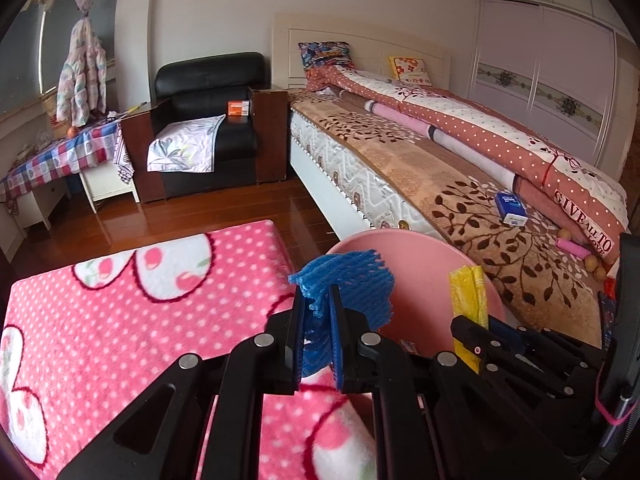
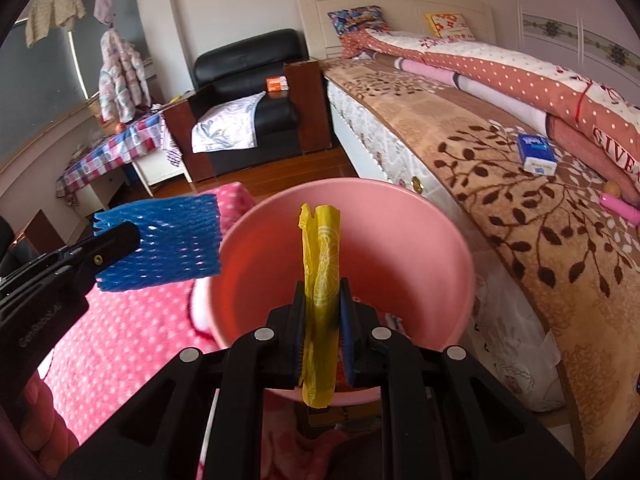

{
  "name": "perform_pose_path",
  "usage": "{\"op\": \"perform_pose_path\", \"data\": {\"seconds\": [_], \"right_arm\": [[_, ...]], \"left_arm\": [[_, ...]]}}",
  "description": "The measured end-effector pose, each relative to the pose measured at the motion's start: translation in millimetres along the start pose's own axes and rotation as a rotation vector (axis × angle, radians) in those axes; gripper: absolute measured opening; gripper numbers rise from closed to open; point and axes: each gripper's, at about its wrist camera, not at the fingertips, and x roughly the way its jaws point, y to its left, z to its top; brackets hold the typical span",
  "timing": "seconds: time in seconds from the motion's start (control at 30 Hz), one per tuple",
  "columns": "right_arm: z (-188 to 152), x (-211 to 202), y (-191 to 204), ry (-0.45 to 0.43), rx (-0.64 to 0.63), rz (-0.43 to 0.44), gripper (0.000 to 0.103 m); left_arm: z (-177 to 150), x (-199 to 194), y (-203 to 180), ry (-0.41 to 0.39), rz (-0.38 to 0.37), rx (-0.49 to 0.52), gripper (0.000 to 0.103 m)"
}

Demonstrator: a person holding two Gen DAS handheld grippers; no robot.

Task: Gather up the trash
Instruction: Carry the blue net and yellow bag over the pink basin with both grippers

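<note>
Right now we hold two pieces of trash up by a pink bucket [image 2: 348, 240]. Our left hand-held gripper [image 1: 316, 320] pinches a blue foam net [image 1: 348, 280] between its pads; seen from the right wrist, the net [image 2: 168, 244] hangs just left of the bucket's rim, over a pink dotted blanket [image 1: 120, 312]. Our right hand-held gripper [image 2: 323, 320] is pressed onto a yellow wrapper [image 2: 320, 280], which stands upright between its fingers in front of the bucket's open mouth. From the left wrist we see that wrapper [image 1: 468, 292] at the bucket's right edge [image 1: 420, 280]. The bucket stands between the blanket and a bed [image 2: 500, 184] covered with a brown leaf-patterned throw. On that bed lie a blue and white tissue pack [image 2: 536, 154] and a folded polka-dot quilt [image 2: 520, 76]. Farther back stand a black armchair [image 1: 212, 120] with an orange box [image 1: 239, 108] on it, and a surface [image 1: 60, 156] under a checked cloth.
</note>
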Motion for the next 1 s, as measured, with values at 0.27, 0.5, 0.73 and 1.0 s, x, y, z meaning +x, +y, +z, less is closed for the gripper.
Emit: {"op": "perform_pose_path", "data": {"seconds": [0.27,0.5,0.73,1.0], "right_arm": [[2.7,20.1,-11.9,0.023,0.015,-0.024,0.015],[2.2,32.4,-23.6,0.04,0.028,-0.037,0.015],[0.4,40.9,-34.6,0.056,0.047,-0.039,0.015],[-0.4,45.6,-40.7,0.065,0.057,-0.036,0.016]], "left_arm": [[2.9,30.9,-14.0,0.043,-0.026,0.004,0.01],[-2.3,54.6,-24.4,0.084,-0.042,0.025,0.01],[-9.0,71.2,-36.0,0.12,-0.057,0.055,0.013],[-10.4,76.1,-42.1,0.119,-0.064,0.061,0.035]]}}
